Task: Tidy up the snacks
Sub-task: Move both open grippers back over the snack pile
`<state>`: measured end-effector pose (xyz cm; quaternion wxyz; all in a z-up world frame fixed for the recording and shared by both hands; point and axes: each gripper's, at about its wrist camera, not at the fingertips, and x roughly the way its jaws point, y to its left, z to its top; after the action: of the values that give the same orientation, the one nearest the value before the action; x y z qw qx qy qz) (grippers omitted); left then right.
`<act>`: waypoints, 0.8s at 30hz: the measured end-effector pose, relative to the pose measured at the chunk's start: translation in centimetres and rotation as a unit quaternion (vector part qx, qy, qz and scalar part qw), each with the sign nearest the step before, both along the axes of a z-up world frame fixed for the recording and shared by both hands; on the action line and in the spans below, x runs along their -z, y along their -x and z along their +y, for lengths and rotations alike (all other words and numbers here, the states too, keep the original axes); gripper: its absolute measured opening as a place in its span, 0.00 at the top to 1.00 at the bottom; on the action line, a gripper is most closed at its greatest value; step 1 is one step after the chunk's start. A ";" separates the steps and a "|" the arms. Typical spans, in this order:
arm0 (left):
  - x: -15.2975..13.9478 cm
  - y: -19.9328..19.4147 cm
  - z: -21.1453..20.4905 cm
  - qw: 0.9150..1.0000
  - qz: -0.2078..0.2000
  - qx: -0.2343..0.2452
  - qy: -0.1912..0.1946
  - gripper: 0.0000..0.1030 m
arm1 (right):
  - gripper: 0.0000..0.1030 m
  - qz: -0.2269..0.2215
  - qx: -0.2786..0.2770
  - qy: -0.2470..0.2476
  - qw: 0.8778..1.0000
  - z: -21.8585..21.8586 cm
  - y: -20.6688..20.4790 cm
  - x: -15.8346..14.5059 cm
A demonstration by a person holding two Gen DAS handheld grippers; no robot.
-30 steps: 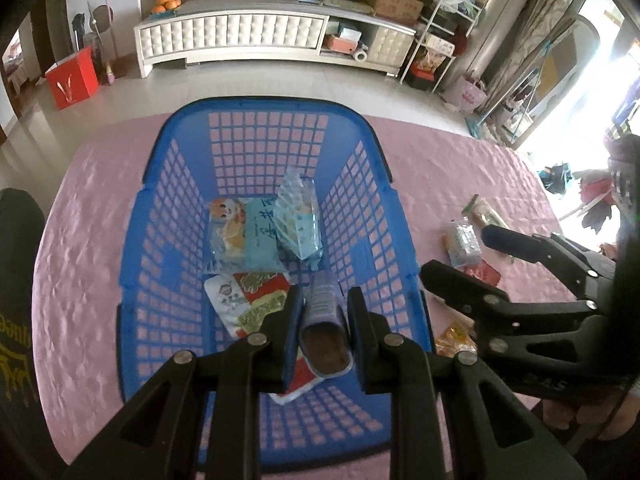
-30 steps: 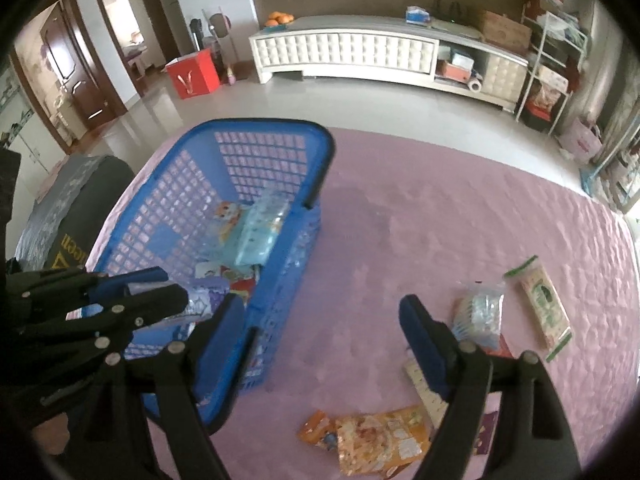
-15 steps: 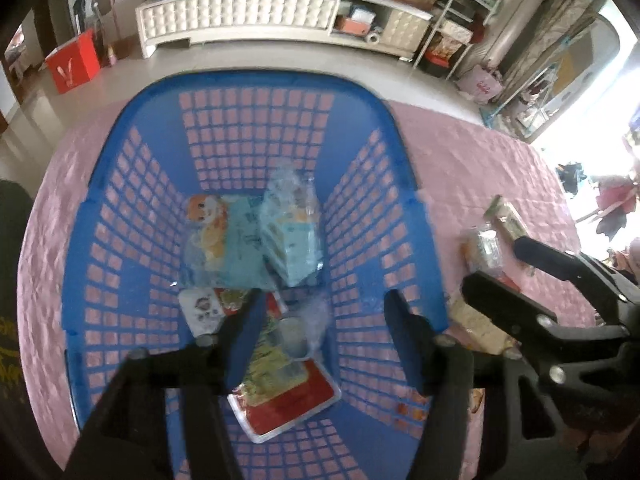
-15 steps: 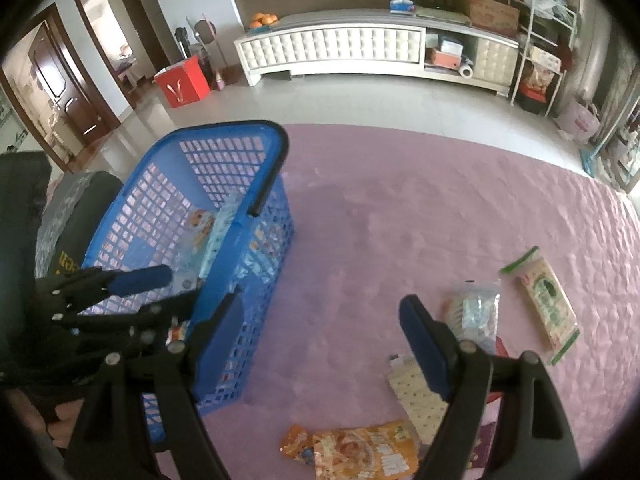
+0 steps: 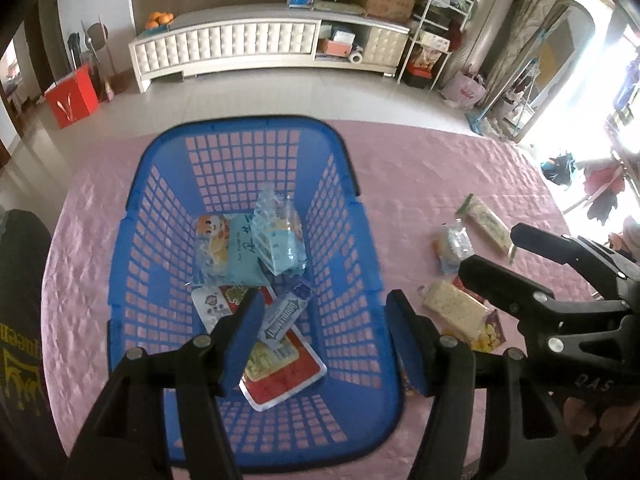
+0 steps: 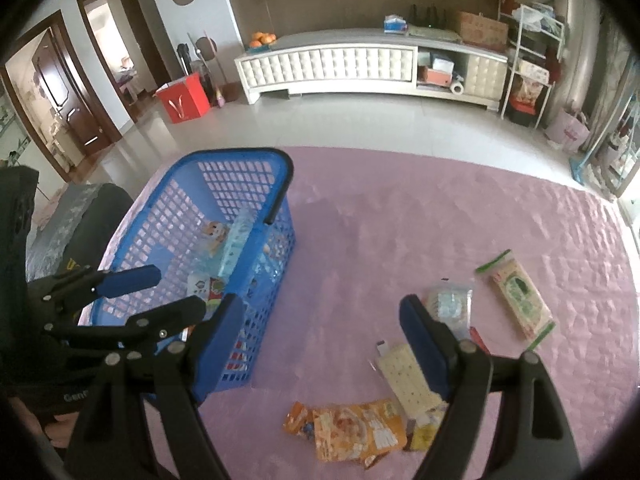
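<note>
Both claws hang spread and empty, the left claw (image 5: 324, 332) over the blue basket (image 5: 360, 240) holding four packets, the right claw (image 6: 320, 344) above five snacks (image 6: 516, 294) left on the pink surface (image 6: 400, 232).

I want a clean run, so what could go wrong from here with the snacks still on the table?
The loose packets sit crowded: the cracker pack overlaps its neighbours, so the open right gripper may pinch two or slip. The orange packet lies flat on the cloth, hard to get under. The left gripper, open above the blue basket, could snag its rim.
</note>
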<state>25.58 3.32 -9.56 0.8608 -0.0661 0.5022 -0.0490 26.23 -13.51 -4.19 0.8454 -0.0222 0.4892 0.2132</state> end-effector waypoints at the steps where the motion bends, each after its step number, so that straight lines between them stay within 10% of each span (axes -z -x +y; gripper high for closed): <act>1: -0.4 0.3 -0.2 1.000 -0.004 0.000 0.000 0.41 | 0.19 -0.002 0.001 0.000 1.000 -0.2 0.2 -0.3; 24: -3.2 4.9 -9.6 0.997 -0.037 0.068 -0.018 0.41 | 0.19 -0.020 0.047 0.011 0.999 -8.3 5.9 -2.6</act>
<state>20.67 -6.24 -6.41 0.8745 -0.0142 0.4742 -0.1011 20.32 -21.81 -1.56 0.8638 -0.0130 0.4749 0.1677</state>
